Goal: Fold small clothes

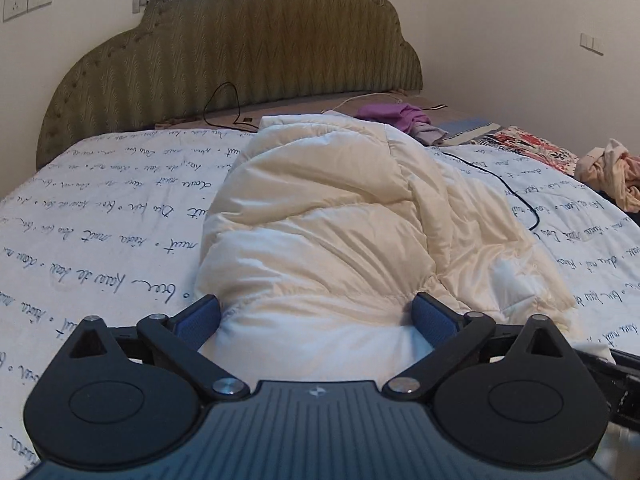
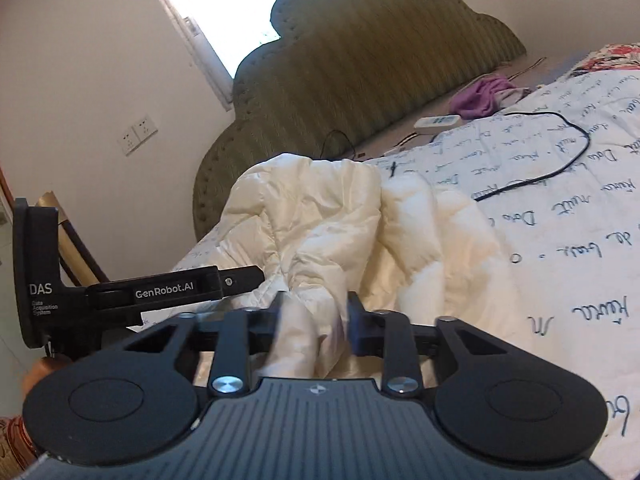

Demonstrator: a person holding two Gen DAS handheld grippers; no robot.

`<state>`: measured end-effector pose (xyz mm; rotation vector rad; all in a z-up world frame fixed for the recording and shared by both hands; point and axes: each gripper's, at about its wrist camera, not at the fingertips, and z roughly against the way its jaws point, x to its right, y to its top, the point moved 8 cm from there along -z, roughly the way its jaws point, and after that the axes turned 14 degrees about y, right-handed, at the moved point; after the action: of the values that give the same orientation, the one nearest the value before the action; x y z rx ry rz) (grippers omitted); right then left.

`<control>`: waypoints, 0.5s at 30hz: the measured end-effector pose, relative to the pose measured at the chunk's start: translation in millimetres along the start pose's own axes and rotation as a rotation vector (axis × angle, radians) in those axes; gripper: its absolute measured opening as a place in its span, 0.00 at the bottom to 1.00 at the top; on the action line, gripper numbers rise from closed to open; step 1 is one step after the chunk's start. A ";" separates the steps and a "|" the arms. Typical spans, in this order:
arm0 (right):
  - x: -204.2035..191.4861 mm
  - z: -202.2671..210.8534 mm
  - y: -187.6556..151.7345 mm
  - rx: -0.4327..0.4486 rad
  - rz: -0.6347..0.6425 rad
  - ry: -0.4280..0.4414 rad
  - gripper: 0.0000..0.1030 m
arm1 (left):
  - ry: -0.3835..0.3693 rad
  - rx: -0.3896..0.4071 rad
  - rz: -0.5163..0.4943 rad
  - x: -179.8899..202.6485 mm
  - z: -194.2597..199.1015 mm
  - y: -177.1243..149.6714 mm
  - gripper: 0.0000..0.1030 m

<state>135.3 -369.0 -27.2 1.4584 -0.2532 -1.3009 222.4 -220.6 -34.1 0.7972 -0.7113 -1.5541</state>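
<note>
On the bed [image 1: 100, 216] lies a puffy cream jacket [image 1: 320, 216], light, soft, slippery; my right gripper [image 2: 316, 316] has its jaws clamped on a hem fold, left gripper [image 1: 316, 316] jaws spread wide around the near edge, which I'd pinch

Left gripper [image 1: 316, 312]: jaws spread wide, blue pads [image 1: 198, 320] on either side of a bulging fold of the cream padded jacket [image 1: 320, 208], pointing down and away.
Right gripper [image 2: 316, 312]: jaws narrow, clamped on a bunched fold of the jacket, tilted slightly downward.
</note>
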 end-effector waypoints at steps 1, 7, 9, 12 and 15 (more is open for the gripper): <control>0.9 -1.0 -0.4 0.004 0.013 -0.024 0.21 | 0.003 0.004 -0.006 4.3 -1.6 0.5 1.00; 7.7 11.5 3.3 0.069 0.093 -0.186 0.16 | 0.034 0.027 -0.052 31.5 -4.5 0.9 1.00; 16.1 10.1 2.7 0.062 0.095 -0.217 0.16 | 0.055 0.042 -0.081 41.0 -6.1 0.6 1.00; 34.7 4.4 -5.7 0.032 0.040 -0.231 0.16 | 0.082 0.058 -0.107 47.7 -8.4 -2.2 1.00; 48.4 0.1 -12.5 0.018 -0.010 -0.230 0.22 | 0.098 0.074 -0.124 52.1 -8.8 -5.2 1.00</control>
<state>147.2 -400.3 -64.4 1.3263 -0.4103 -1.4788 222.6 -271.7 -48.5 0.9823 -0.6610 -1.5946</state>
